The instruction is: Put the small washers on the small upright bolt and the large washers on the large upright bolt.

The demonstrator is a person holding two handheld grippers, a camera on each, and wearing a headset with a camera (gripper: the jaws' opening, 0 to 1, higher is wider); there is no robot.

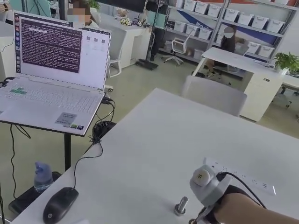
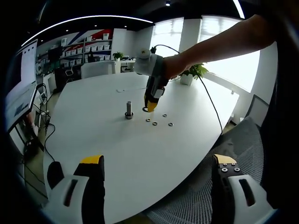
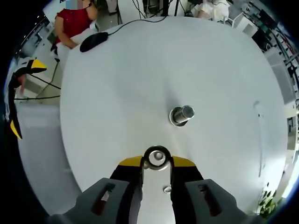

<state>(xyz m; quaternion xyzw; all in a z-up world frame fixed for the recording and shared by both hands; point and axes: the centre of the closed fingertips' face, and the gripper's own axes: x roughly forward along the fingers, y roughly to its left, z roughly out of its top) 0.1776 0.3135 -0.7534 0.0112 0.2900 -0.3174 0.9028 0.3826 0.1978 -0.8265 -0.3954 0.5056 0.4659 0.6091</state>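
the big washer (image 3: 149, 161) is a shiny steel ring, pinched between the yellow tips of my right gripper (image 3: 158, 164), low over the white table (image 3: 117, 93). the large bolt (image 3: 181, 114) stands upright just beyond it, and four more washers (image 2: 154, 124) lie loose near that bolt. my right arm reaches out, its gripper pointing down at the table. my left gripper (image 2: 158, 161) hangs off the table's edge, jaws wide apart.
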